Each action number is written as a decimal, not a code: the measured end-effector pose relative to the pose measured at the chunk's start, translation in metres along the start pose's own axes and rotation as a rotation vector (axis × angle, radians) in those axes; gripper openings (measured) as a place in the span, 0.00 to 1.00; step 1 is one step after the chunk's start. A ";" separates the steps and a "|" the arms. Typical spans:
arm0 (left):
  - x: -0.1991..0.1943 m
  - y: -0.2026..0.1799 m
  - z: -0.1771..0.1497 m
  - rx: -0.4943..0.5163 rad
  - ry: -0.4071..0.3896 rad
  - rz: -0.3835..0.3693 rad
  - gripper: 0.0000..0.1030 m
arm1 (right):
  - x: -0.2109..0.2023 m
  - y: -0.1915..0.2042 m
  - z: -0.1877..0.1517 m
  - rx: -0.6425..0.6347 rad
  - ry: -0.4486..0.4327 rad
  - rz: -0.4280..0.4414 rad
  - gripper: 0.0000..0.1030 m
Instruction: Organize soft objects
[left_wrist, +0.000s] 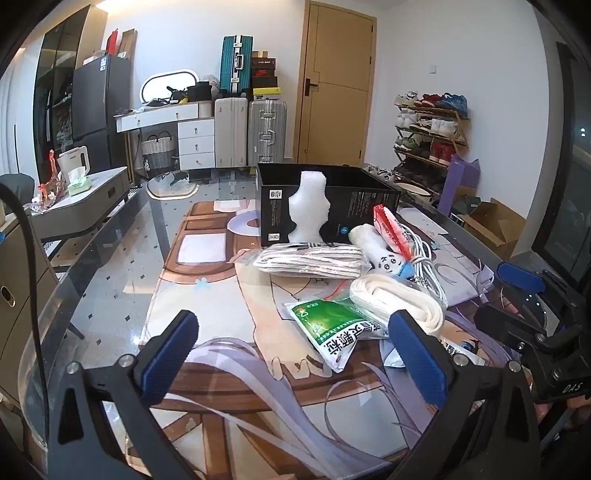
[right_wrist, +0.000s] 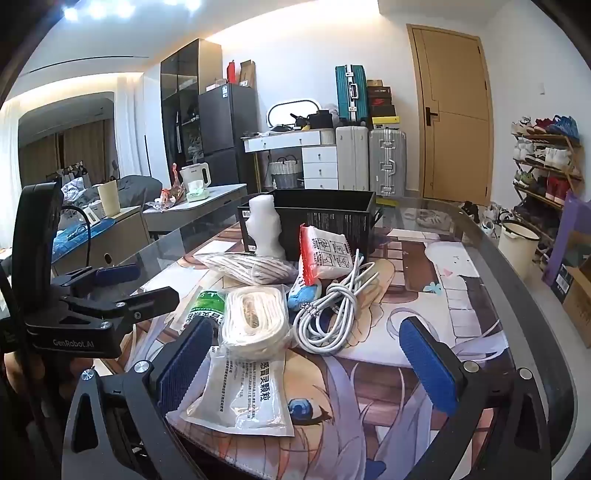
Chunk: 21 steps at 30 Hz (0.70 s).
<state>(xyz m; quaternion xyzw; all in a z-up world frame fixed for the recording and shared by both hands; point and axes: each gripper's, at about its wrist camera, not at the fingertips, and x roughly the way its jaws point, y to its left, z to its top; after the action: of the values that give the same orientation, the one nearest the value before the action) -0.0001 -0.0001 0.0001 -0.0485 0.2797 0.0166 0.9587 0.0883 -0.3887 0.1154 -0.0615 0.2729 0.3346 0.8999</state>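
Both claws, the left gripper (left_wrist: 291, 354) and right gripper (right_wrist: 310, 365), gape empty above the soft pile; the bagged white rope coil (right_wrist: 255, 317) (light, squashy, slippery film) lies just ahead of the right one, best pinched across its middle.

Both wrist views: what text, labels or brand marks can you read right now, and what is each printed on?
"GenRobot.AI": on the left gripper's body.
"DAS": on the right gripper's body.
"感冒灵颗粒": on the white sachet; its small print is too fine to read.
"灵颗粒": partly visible, upside down, on the green sachet.
Black box: label print and icons too small.
Red-edged pack: pictograms only, text unreadable.
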 end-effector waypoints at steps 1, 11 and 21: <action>0.000 0.000 0.000 0.001 0.000 0.000 1.00 | 0.000 0.000 0.000 -0.002 -0.002 0.000 0.99; 0.000 -0.001 0.000 0.000 0.000 -0.004 1.00 | 0.001 0.001 -0.001 -0.012 -0.004 -0.001 0.99; -0.002 -0.007 0.003 -0.003 -0.002 -0.006 1.00 | 0.000 0.002 -0.001 -0.013 -0.005 -0.002 0.99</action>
<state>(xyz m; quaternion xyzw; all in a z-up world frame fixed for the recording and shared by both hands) 0.0001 -0.0066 0.0038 -0.0510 0.2784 0.0142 0.9590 0.0866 -0.3870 0.1143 -0.0669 0.2681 0.3356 0.9006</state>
